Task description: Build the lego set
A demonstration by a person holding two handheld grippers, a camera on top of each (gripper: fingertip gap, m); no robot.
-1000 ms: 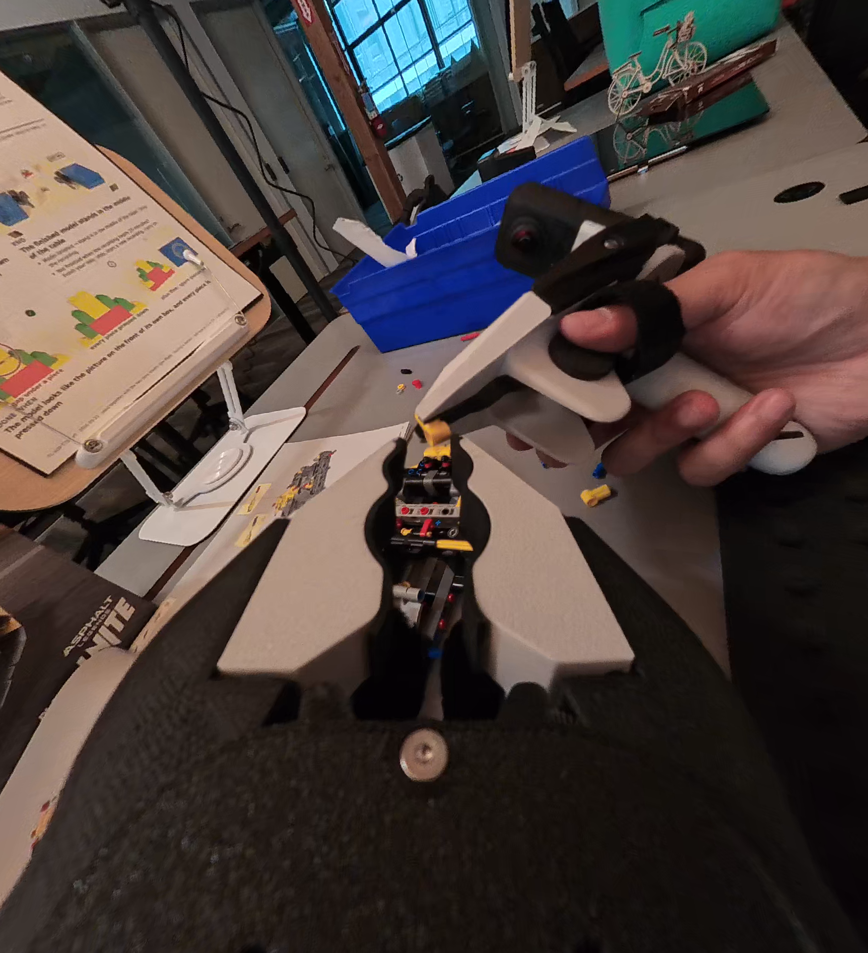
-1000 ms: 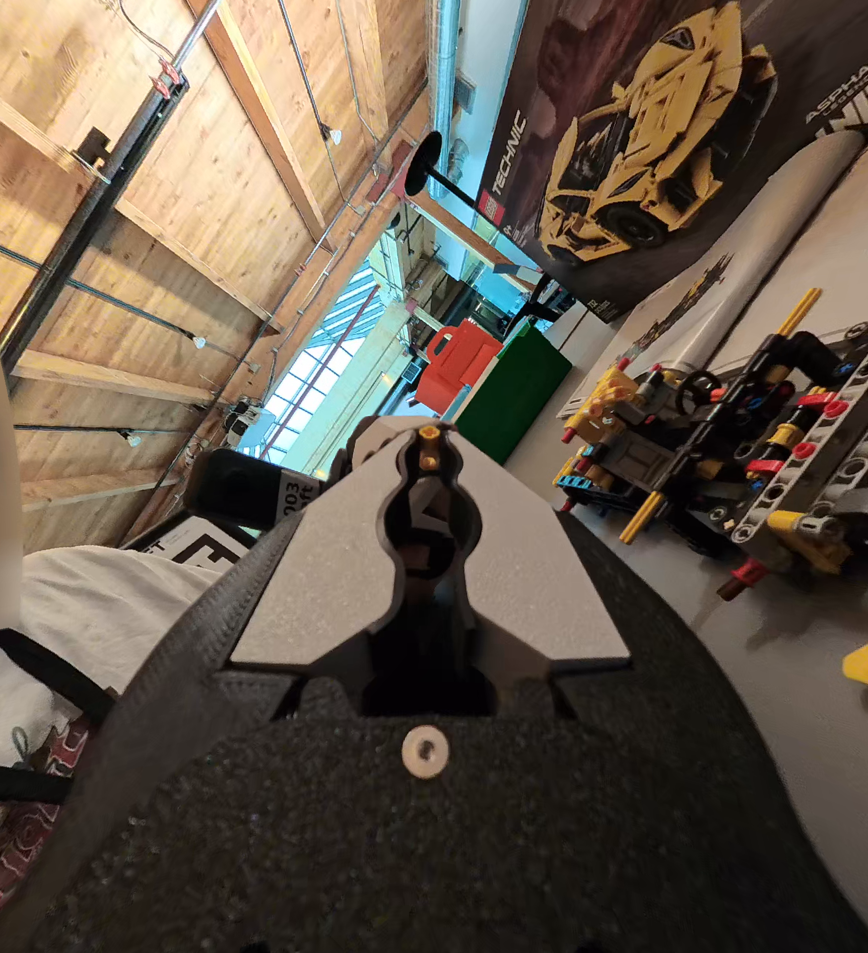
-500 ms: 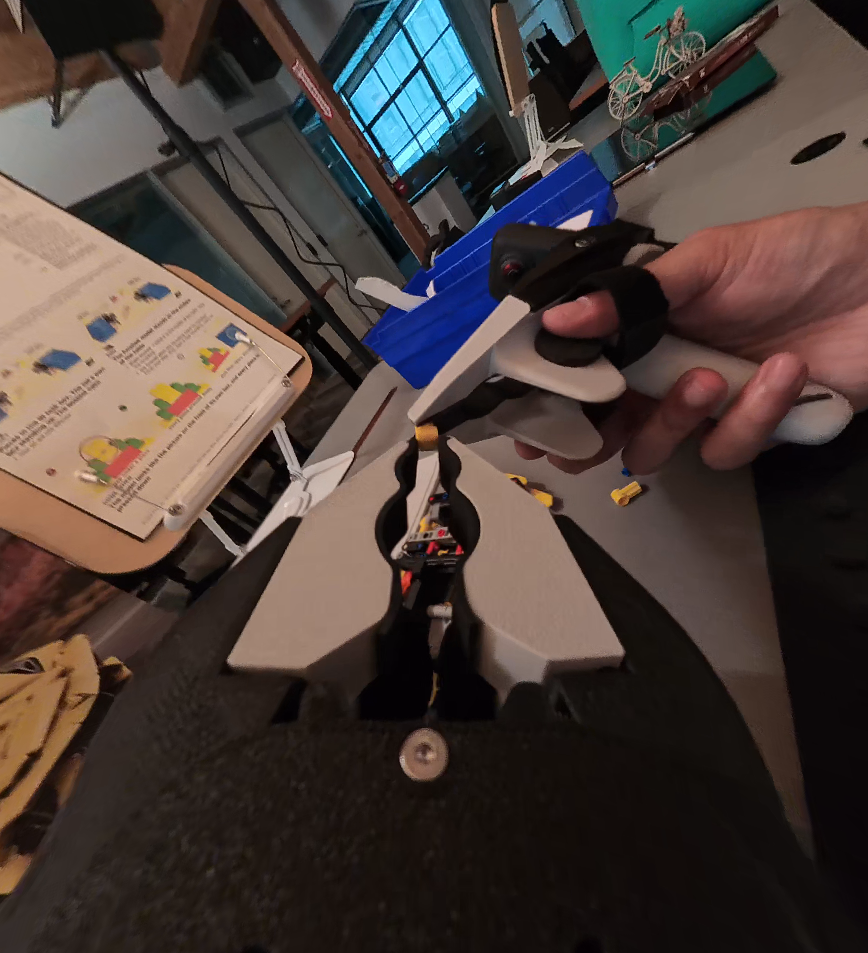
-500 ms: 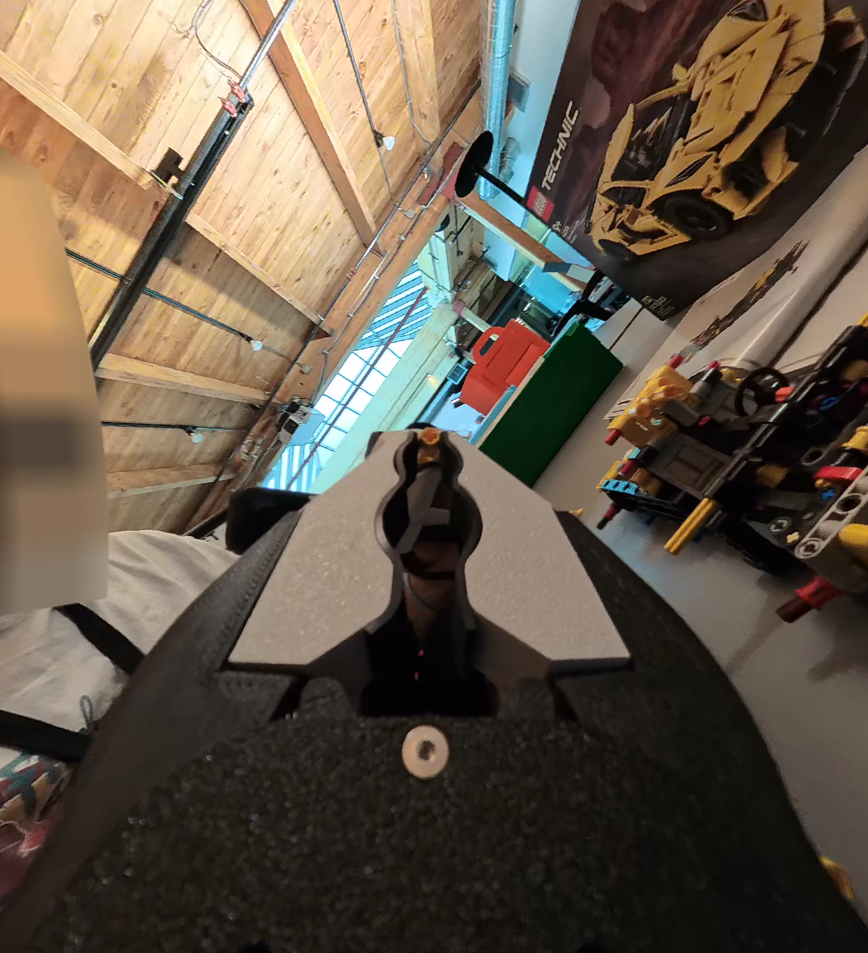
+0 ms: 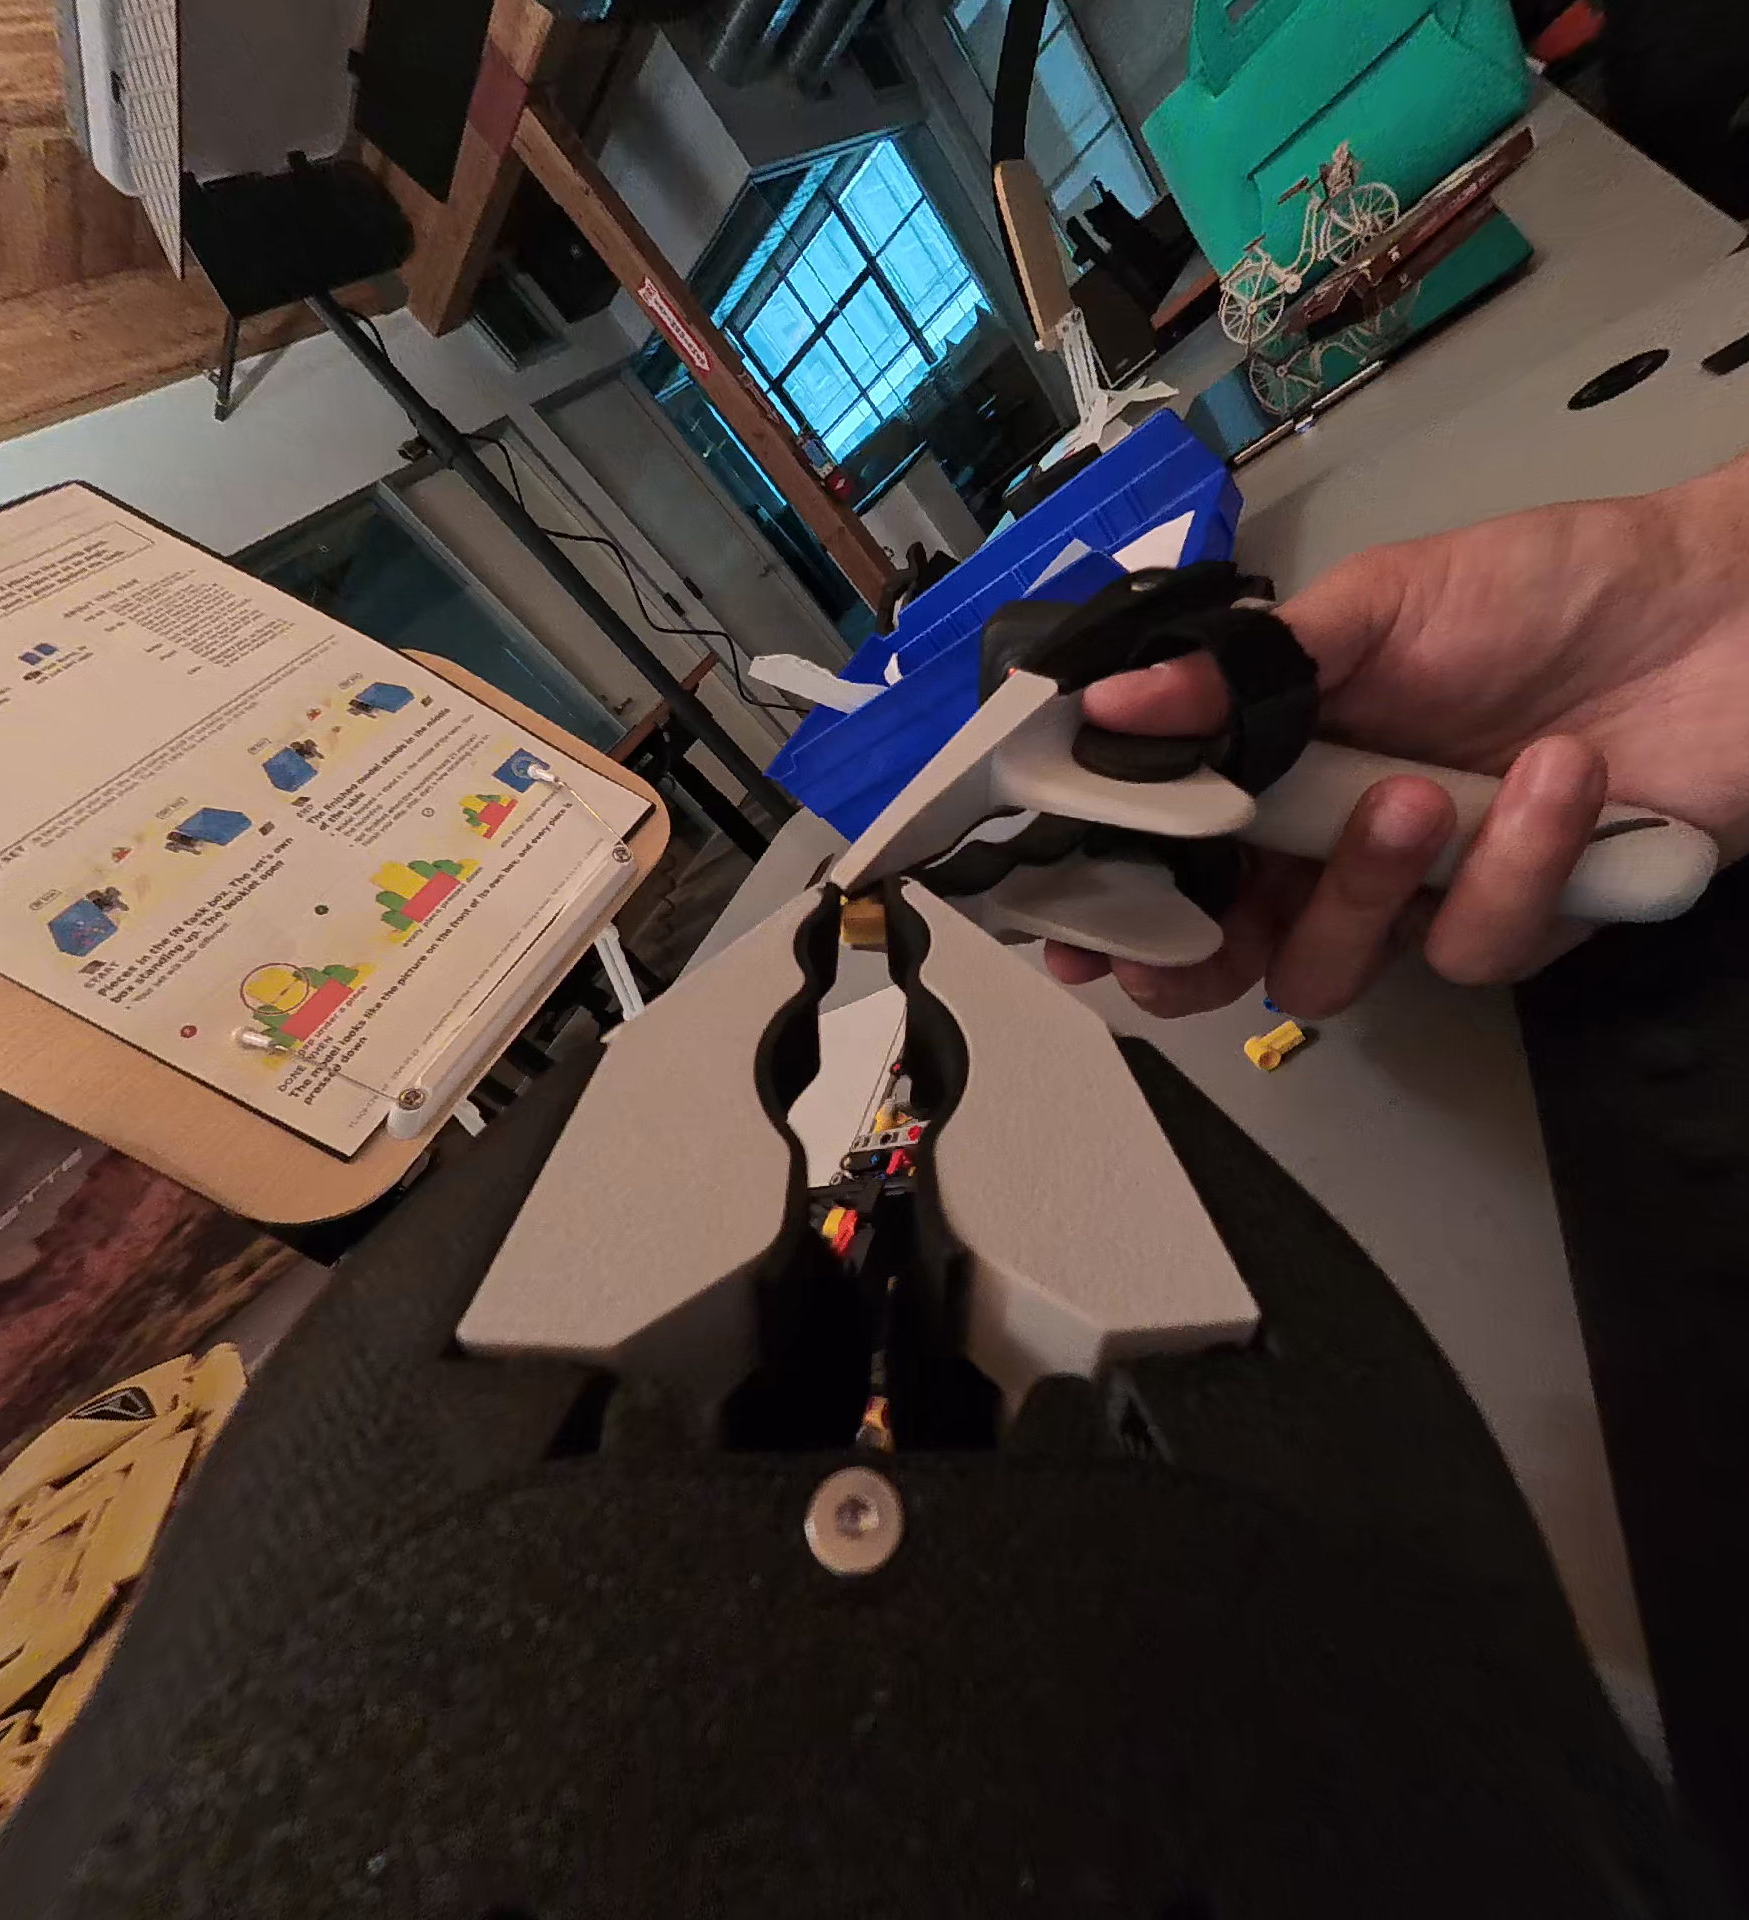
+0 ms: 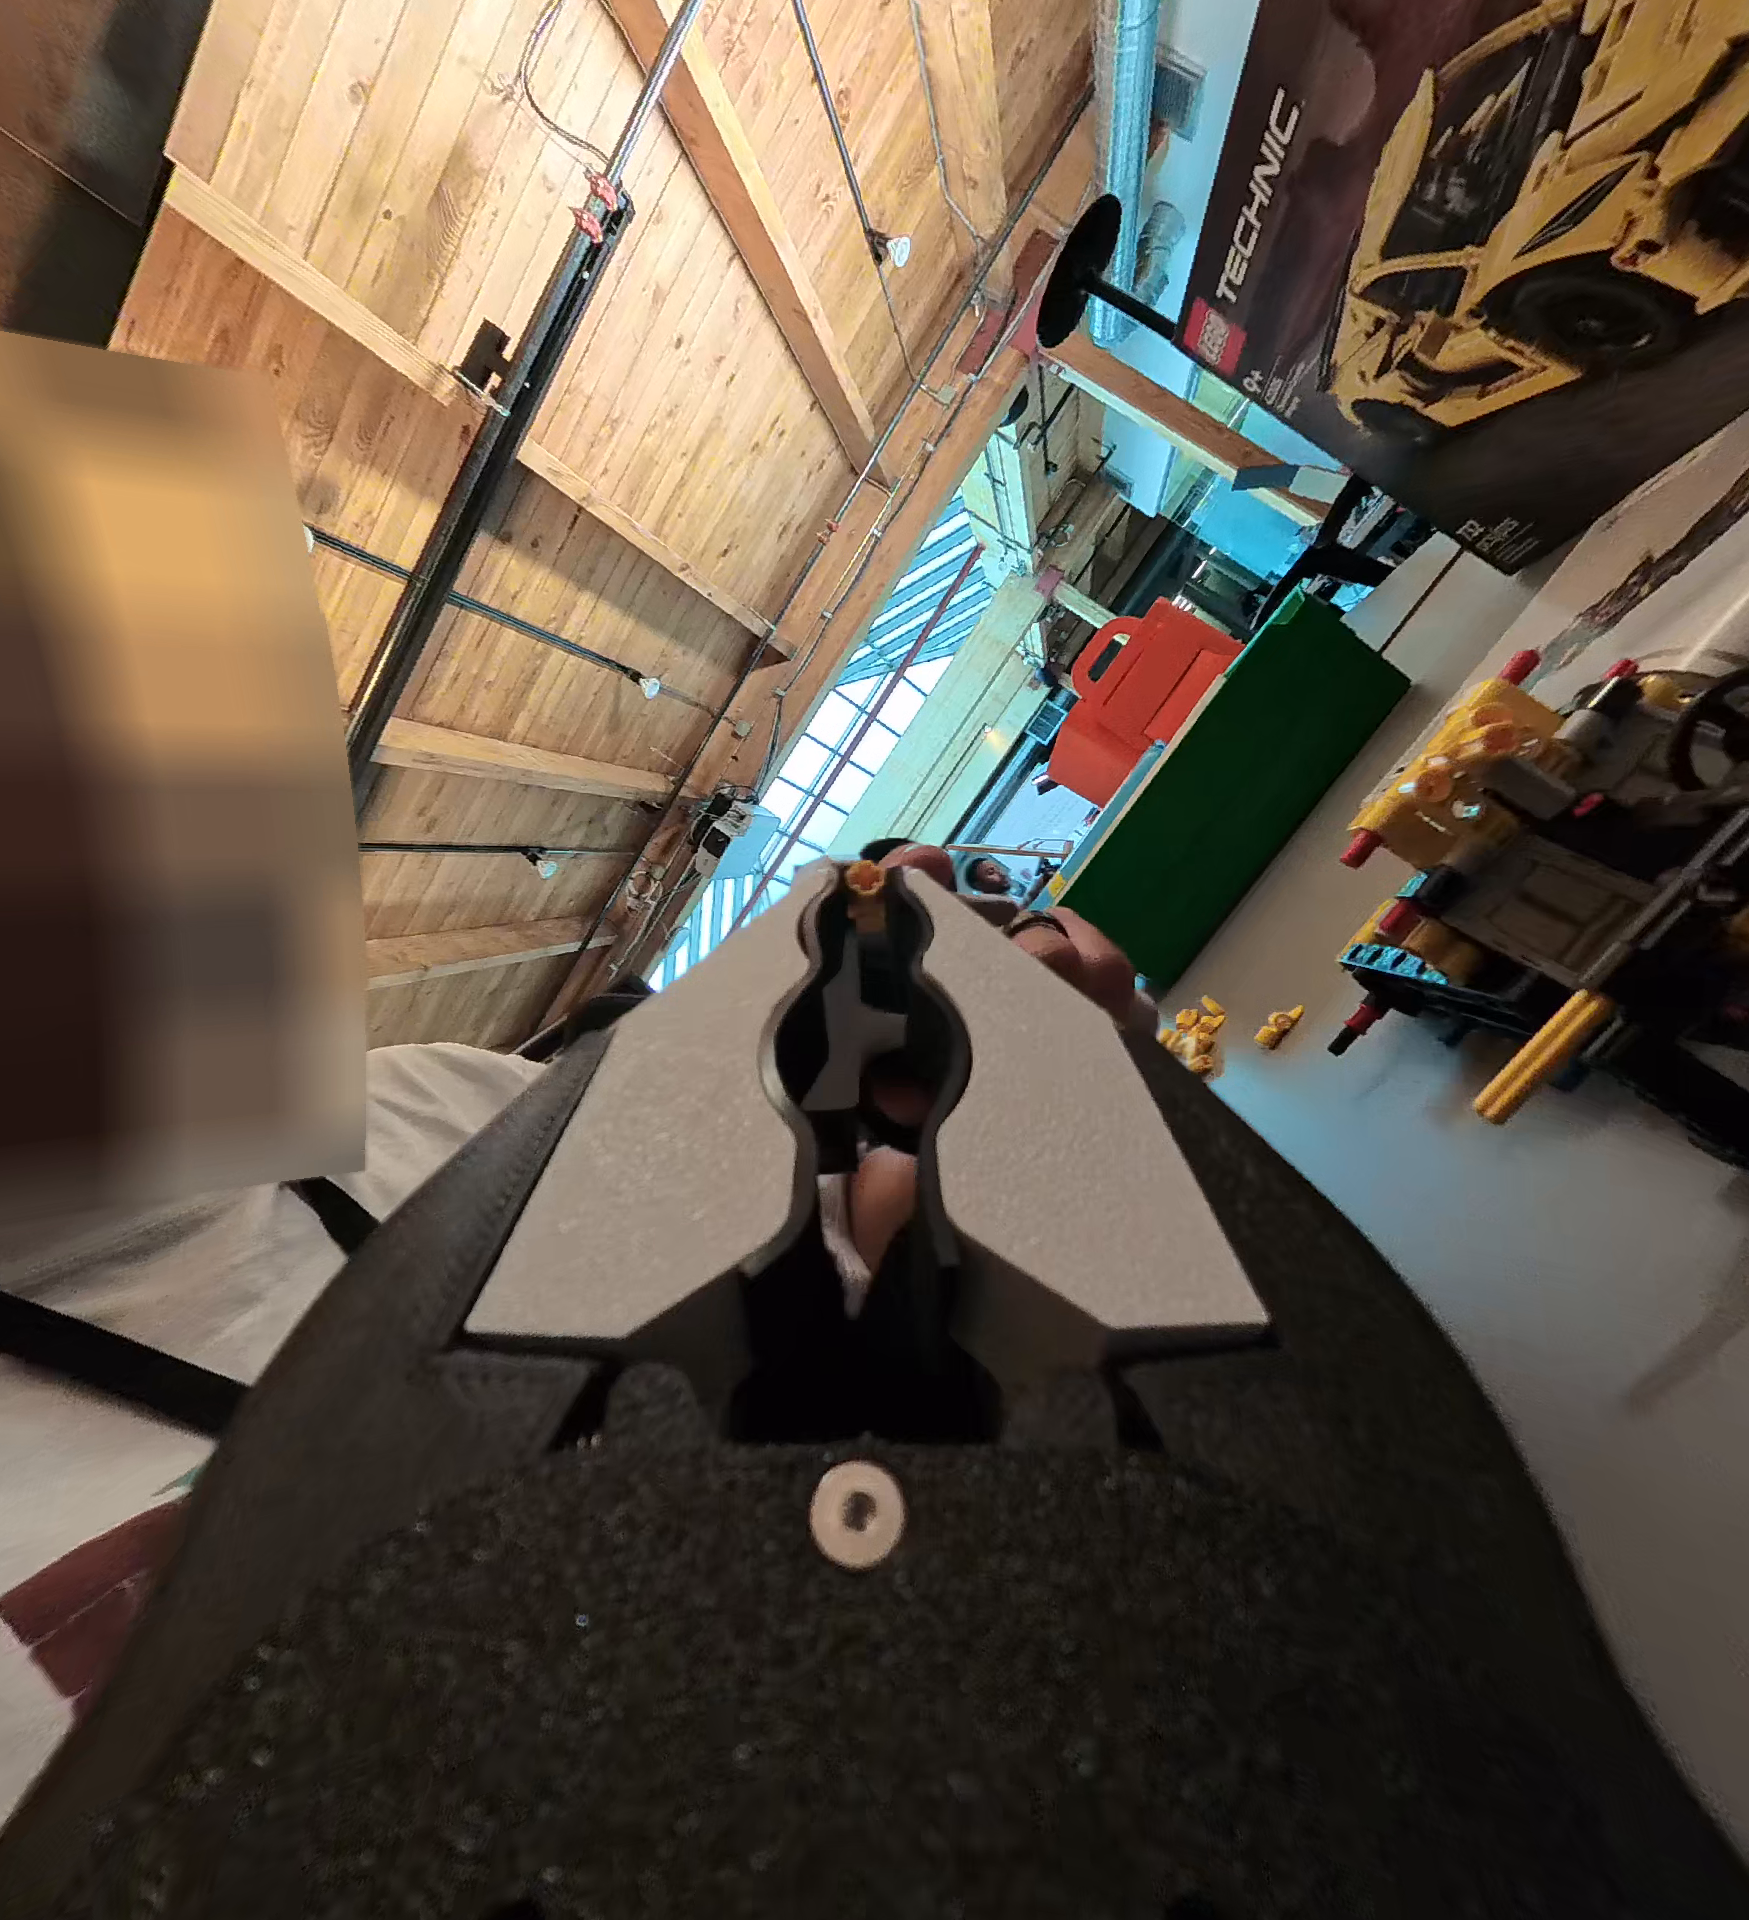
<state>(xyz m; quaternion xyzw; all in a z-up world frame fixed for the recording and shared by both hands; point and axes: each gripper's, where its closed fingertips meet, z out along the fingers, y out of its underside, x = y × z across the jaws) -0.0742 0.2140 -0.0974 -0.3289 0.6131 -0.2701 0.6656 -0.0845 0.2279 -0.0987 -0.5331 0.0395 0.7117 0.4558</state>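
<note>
Up off the grey table (image 5: 1452, 1195), both grippers meet tip to tip; the left gripper (image 5: 862, 914) pinches a small yellow peg (image 5: 859, 921); the right gripper (image 6: 866, 883) pinches the same peg (image 6: 864, 879); the part-built lego car (image 6: 1618, 894) sits on the table, well apart.

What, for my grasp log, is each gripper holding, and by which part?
The right gripper pinches a yellow piece by one end, at its tips. The left gripper flanks the other end with its fingers; whether they clamp cannot be told.

Right tongs (image 5: 839, 883) block left tongs (image 5: 865, 914) ahead; blue bin (image 5: 1005, 665) behind; bare table (image 5: 1421, 1143) right.
</note>
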